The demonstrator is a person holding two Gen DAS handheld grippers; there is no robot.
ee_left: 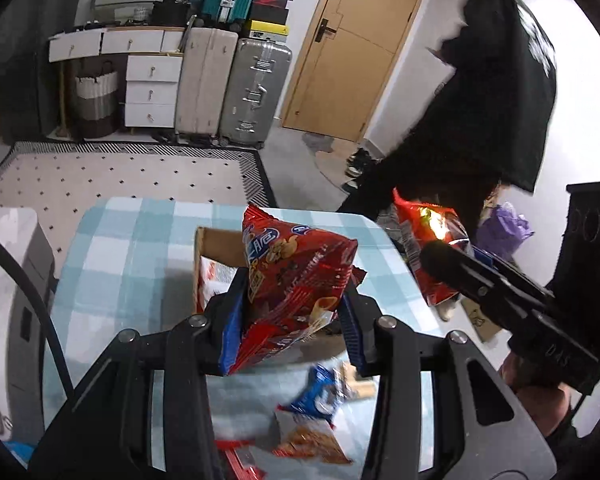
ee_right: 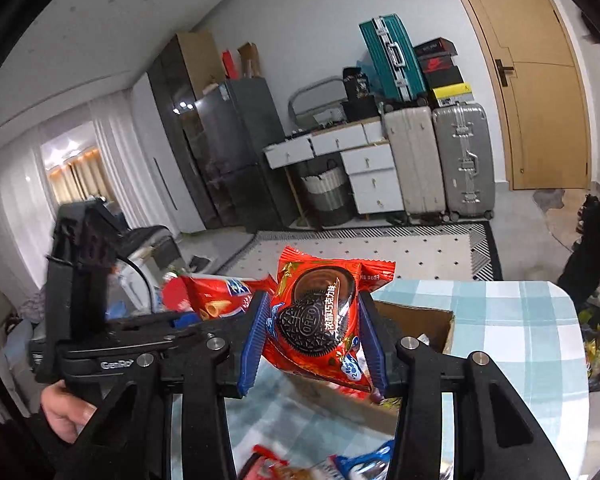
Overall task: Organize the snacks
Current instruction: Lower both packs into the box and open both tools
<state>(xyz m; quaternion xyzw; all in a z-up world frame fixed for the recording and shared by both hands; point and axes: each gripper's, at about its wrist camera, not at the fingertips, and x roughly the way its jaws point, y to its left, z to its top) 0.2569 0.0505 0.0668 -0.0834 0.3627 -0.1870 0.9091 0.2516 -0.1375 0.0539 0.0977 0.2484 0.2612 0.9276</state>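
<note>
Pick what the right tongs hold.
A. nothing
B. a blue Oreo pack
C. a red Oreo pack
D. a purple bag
C: in the right wrist view the right tongs are clamped on a red Oreo pack, its cookie picture facing the camera, lifted above the cardboard box.

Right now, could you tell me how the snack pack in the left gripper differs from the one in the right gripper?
The left pack shows roll-shaped biscuits and white-and-blue lettering; the right pack shows dark sandwich cookies marked Oreo. The left pack stands tilted with a corner pointing up; the right pack faces its camera flat. The left pack looks puffier; the right pack flatter. Both are red, each clamped between blue pads of its gripper (left gripper, right gripper), above the checked table.
</note>
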